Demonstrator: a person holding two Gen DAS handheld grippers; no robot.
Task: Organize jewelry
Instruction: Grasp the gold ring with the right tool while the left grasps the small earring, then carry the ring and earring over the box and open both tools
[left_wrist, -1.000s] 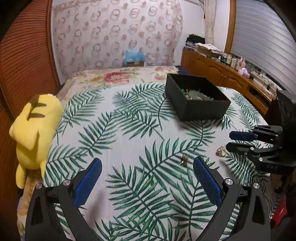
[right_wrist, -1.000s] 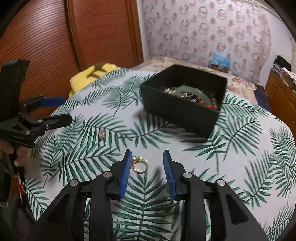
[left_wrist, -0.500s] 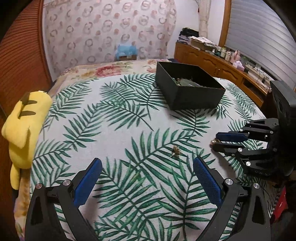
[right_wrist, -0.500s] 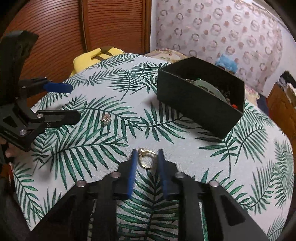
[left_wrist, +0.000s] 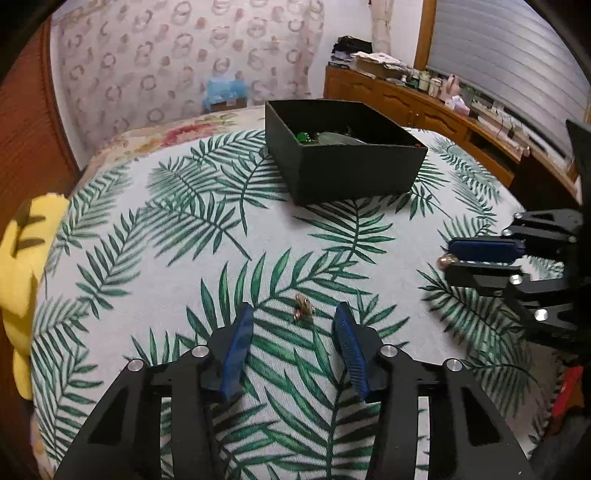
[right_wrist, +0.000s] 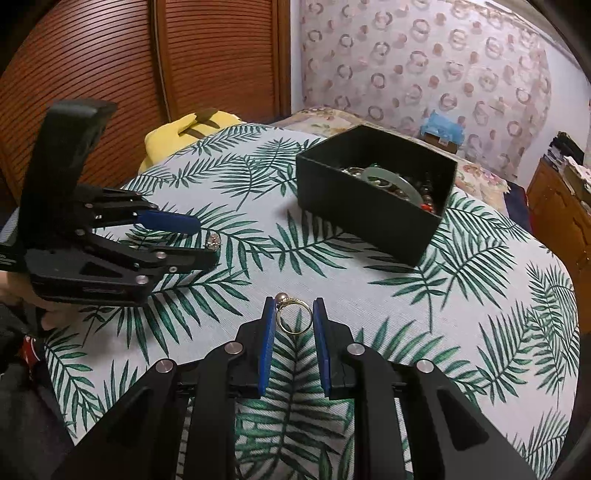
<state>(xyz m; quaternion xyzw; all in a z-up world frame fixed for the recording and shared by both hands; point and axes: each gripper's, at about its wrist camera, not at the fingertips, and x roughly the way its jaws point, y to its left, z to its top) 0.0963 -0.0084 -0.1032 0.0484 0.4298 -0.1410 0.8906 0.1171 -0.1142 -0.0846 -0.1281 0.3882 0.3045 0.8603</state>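
Gold ring clenched upright in right gripper, left gripper released around small charm, black box far.

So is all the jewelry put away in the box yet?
Not yet. The black box already holds a green bangle and more. The right gripper is pinching a gold ring. One small piece lies on the cloth between the left gripper's open fingers.

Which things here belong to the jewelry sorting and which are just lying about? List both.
Job: gold ring between the right gripper pads; small earring ahead of the left gripper; black box of jewelry.

Lying about: yellow plush toy; blue bag; wooden dresser.
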